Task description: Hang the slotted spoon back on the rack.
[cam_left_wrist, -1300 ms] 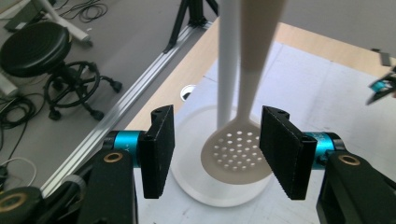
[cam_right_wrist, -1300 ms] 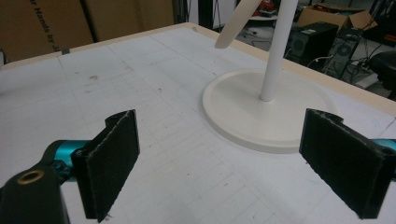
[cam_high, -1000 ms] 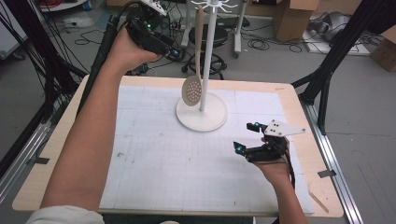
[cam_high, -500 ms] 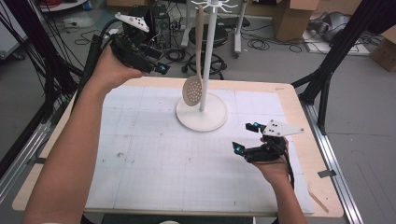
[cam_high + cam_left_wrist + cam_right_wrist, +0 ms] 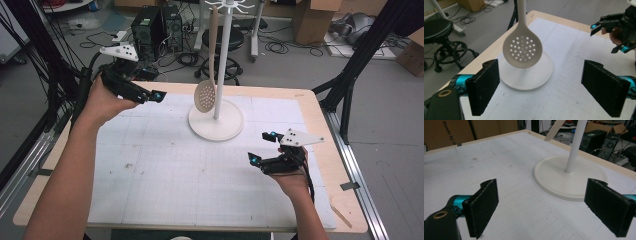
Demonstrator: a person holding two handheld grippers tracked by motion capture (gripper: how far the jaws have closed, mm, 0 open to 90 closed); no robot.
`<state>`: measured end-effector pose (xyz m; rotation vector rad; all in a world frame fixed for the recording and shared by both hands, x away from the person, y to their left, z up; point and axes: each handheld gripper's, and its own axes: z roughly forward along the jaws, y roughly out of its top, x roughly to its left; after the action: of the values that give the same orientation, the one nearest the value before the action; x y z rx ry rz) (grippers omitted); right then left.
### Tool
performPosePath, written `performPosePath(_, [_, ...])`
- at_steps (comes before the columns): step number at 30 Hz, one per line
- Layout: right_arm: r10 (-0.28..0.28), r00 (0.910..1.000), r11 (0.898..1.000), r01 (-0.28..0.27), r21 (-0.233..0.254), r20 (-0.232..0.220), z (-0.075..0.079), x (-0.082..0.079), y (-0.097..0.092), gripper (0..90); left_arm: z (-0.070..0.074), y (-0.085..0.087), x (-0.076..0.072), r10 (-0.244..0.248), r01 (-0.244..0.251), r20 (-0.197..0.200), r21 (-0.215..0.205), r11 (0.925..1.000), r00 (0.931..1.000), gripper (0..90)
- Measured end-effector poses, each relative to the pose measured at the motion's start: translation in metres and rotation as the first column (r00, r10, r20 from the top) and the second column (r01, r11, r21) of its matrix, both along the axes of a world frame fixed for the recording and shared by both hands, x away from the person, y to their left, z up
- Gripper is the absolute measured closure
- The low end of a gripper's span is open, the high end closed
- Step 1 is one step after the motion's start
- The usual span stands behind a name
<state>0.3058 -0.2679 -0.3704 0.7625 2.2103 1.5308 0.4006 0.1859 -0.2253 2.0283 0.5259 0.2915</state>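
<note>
Jaws spread wide and empty mark the left gripper (image 5: 131,85), held raised at about ten o'clock over the worktop's (image 5: 165,195) far-left corner. In the left gripper view its two black pads frame the slotted spoon (image 5: 521,50), which sits dead ahead but well clear of them.

Moving right, the slotted spoon (image 5: 206,95) hangs bowl-down from the top of the white rack (image 5: 216,120), whose round base stands at twelve o'clock on the worktop. The bowl dangles just above the base on the pole's left side; whether its edge touches the pole is hard to tell from the high view, since the two overlap there.

Further right, at about four o'clock, the right gripper (image 5: 267,150) hovers low over the paper-covered surface, jaws likewise spread and holding nothing. The right gripper view looks across the gridded sheet at the rack's base and pole (image 5: 575,147), with the spoon handle's lower stretch crossing at the top.

The step in hand looks like a pause around the hanging spoon, with neither gripper committed. Should the spoon be the target, the left gripper is the better placed: it would need to advance toward two o'clock, bracket the handle above the bowl, close, then lift to free the hook.
</note>
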Motion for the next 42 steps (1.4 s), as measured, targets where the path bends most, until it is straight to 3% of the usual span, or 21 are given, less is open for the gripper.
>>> performPosePath(4, [-0.001, 1.0, 1.0, 0.001, -0.001, 0.0, 0.0, 0.0, 0.0, 10.6, -0.015, 0.007, -0.009, 0.007, -0.007, 0.003, -0.021, 0.9998, 1.0, 13.4])
performPosePath(17, [-0.003, 1.0, 1.0, 0.003, -0.006, -0.001, -0.002, 0.002, 0.0, 10.6, -0.073, 0.025, -0.029, 0.036, -0.036, -0.021, -0.016, 0.9992, 0.9991, 8.0])
performPosePath(29, [-0.004, 1.0, 1.0, 0.004, 0.002, -0.006, -0.001, 0.003, -0.003, 10.6, -0.113, 0.046, -0.063, 0.069, -0.072, -0.031, -0.097, 0.9927, 0.9971, 5.6])
performPosePath(30, [-0.005, 1.0, 1.0, 0.005, 0.006, -0.001, -0.002, 0.003, -0.004, 10.6, -0.116, 0.047, -0.062, 0.065, -0.069, -0.042, -0.102, 0.9924, 0.997, 5.6])
performPosePath(32, [-0.006, 1.0, 1.0, 0.006, 0.013, -0.005, -0.002, 0.004, -0.005, 10.6, -0.118, 0.049, -0.061, 0.08, -0.083, -0.045, -0.074, 0.9938, 0.9958, 5.5])
performPosePath(37, [-0.007, 0.9999, 1.0, 0.007, 0.016, -0.009, -0.003, 0.005, -0.007, 10.6, -0.124, 0.051, -0.063, 0.078, -0.082, -0.054, -0.09, 0.9925, 0.9955, 1.7])
performPosePath(42, [-0.002, 0.9997, 1.0, 0.002, 0.014, -0.025, -0.006, 0.007, -0.006, 10.6, -0.122, 0.051, -0.066, 0.078, -0.08, -0.028, -0.088, 0.9929, 0.9966, 1.6])
